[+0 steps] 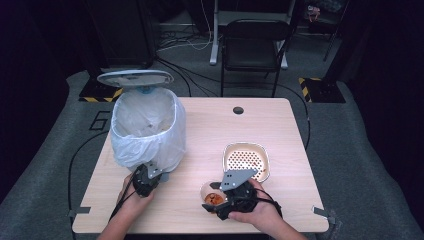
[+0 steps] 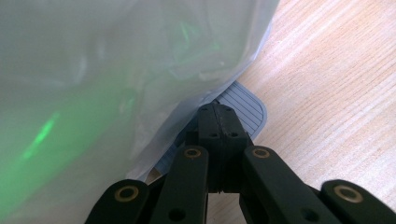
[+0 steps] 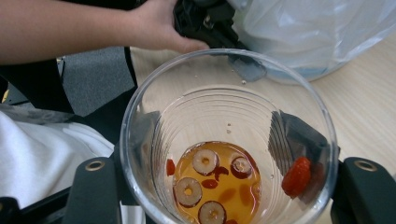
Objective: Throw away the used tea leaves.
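A clear plastic cup (image 3: 224, 116) holds a little amber liquid with sliced fruit rings and a red berry stuck to its wall. My right gripper (image 3: 222, 140) is shut on the cup, one pad on each side. In the high view the cup (image 1: 212, 192) sits low over the table's front edge, inside my right gripper (image 1: 216, 200). My left gripper (image 2: 217, 114) is shut with nothing between its jaws, and its tips rest on the grey ribbed pedal (image 2: 250, 105) of the bin. The bin (image 1: 147, 127) is lined with a white bag, and its lid (image 1: 135, 78) stands open.
A cream bowl with a perforated strainer insert (image 1: 246, 160) sits just behind the right gripper. The white bag (image 2: 116, 70) bulges close over the left jaws. A black chair (image 1: 255, 45) stands beyond the far edge of the table (image 1: 210, 125).
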{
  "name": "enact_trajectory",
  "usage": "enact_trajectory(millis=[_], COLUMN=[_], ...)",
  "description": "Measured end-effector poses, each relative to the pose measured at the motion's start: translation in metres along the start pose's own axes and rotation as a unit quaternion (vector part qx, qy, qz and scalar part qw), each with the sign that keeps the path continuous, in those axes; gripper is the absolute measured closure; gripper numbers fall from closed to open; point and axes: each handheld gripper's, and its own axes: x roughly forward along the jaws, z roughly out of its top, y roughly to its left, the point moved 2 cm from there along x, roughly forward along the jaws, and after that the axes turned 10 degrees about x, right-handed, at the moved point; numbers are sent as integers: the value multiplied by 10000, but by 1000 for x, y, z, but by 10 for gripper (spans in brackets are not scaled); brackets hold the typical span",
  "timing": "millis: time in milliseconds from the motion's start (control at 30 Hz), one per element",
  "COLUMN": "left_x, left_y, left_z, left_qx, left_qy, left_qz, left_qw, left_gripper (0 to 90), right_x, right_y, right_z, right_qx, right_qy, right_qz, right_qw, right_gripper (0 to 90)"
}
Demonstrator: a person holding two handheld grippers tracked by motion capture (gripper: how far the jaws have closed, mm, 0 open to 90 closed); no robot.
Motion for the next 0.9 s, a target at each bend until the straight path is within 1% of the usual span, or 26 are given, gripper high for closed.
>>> enact_trajectory(millis=[33,133,200,233,267,367,467,500,533,567,600,633,700,733,767,833,900], left_x=[0,0,0,0,0,0,0,0,0,0,1,1,1,1,1,1,1], left_y=[0,0,0,0,0,0,0,1,1,1,-1,0,0,0,0,0,0], left_z=[0,0,0,0,0,0,0,0,0,-1,-1,-1,-1,-1,-1,-1,-1], left_qx=[12,15,15,12,-3,-14,-18,38,3,-4,-96,-71,-72,-72,-71,-60,-55], left_qy=[24,-1,3,19,-27,-29,-23,60,41,55,47,49,49,50,53,56,53], left_qz=[-3,0,-1,-7,-8,-18,-12,10,-11,-16,-87,-81,-83,-86,-86,-84,-82], left_qw=[10000,10000,10000,10000,10000,10000,10000,10000,10000,10000,9999,9999,9999,9999,9999,9999,9999], left_gripper=[900,900,900,900,900,900,900,900,900,900,900,900,900,900,900,900,900], right_x=[-2,-9,-12,-14,-17,-23,-30,-32,-34,-36,-38,-40,-44,-46,-48,-51,-55], right_y=[0,-3,-5,-7,-8,-11,-16,-18,-20,-23,-26,-28,-35,-37,-40,-45,-52], right_z=[3,12,16,19,22,30,37,39,41,43,45,46,50,51,52,55,57], right_qx=[18,43,122,90,92,46,39,53,131,145,149,218,209,261,216,257,292], right_qy=[-5,-1,-16,-20,-7,-64,-101,-120,-154,-163,-162,-197,-219,-229,-236,-268,-336], right_qz=[-5,60,117,117,101,48,-53,-66,-94,-106,-109,-149,-221,-274,-322,-411,-529], right_qw=[10000,10000,9999,9999,9999,10000,9999,9999,9998,9997,9997,9995,9993,9990,9990,9985,9976], right_gripper=[347,346,346,346,346,346,346,346,347,347,348,349,349,348,349,348,348])
